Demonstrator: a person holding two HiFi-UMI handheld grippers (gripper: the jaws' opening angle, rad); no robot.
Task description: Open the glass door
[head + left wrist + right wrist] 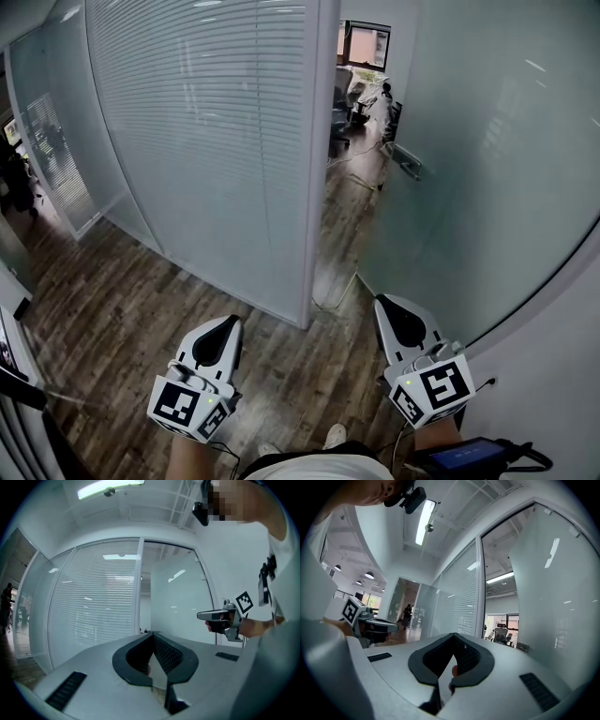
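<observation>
Both claws were up and level in front of the doorway. The left gripper [226, 326] had its jaws pressed together with nothing between them, and its own view confirmed it: the dark pads [165, 652] met at the tip and were empty. The right gripper [395, 307] was the same, jaws closed tight and bare, with its pads [465, 657] together in its own view. Neither claw touched anything.

The glass door [469, 187] stood at the right of the head view. It was swung away from the white frame post [316, 159], so the doorway between them lay open. Its handle [405, 160] sat on the edge nearest the gap, well ahead of the right gripper. Through the opening there were office chairs [360, 99] and more of the wooden floor [122, 309].

Left of the post ran a frosted partition with blinds [206, 122], curving off to the left.

From the left gripper view the door panel [180, 606] rose beyond the jaws, and the right gripper hung off to the side in the person's hand [220, 625]. From the right gripper view the door [553, 597] filled the right side, with a chair [501, 632] in the gap. A figure [408, 613] stood far down the corridor, and a ceiling light [423, 522] glowed overhead
</observation>
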